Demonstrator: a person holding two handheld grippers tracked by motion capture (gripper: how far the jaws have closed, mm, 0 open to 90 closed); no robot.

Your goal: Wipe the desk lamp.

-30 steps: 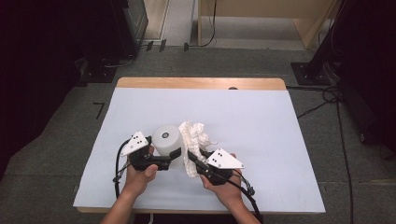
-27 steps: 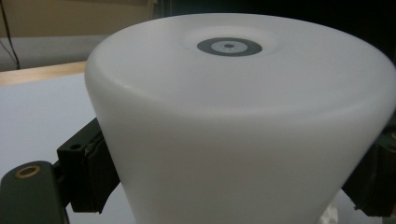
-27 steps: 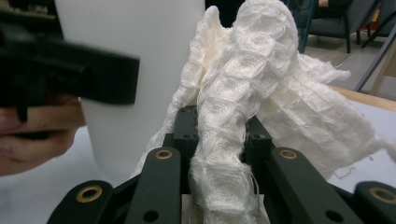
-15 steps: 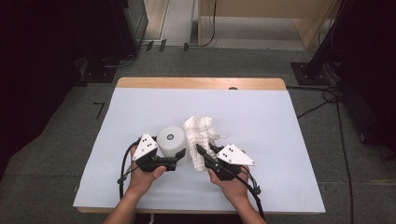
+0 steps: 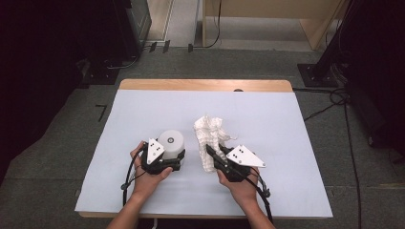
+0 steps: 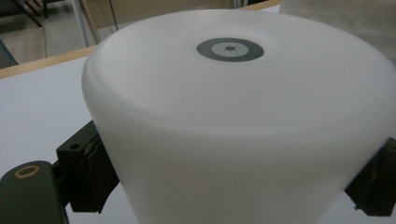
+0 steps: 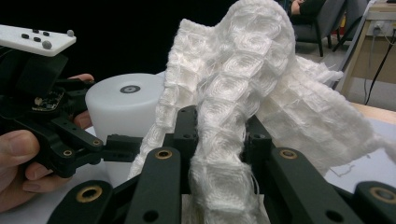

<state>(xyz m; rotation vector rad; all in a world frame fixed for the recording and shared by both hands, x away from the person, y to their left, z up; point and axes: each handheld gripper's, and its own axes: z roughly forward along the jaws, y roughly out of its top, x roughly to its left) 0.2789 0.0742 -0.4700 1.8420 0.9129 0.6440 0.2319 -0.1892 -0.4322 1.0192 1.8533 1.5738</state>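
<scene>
With your left hand-held gripper clamped wide on the upturned white cup standing on the tabletop and your right hand-held gripper pinching the white cloth, squeezing harder could pop the smooth, tapered cup free.

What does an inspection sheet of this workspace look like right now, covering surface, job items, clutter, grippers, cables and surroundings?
Surface: white sheet covering a wooden table, whose bare edge shows at the far side.
Job's things: white upside-down cup standing on the sheet; white textured cloth bunched up beside it.
Clutter: nothing seen.
Grippers: left gripper has its jaws against both sides of the cup; right gripper has its jaws shut on the cloth.
Cables: a black cable trails from each gripper; more cables lie on the floor at right.
Surroundings: grey carpet, dark equipment at left and right, wooden furniture beyond.
</scene>
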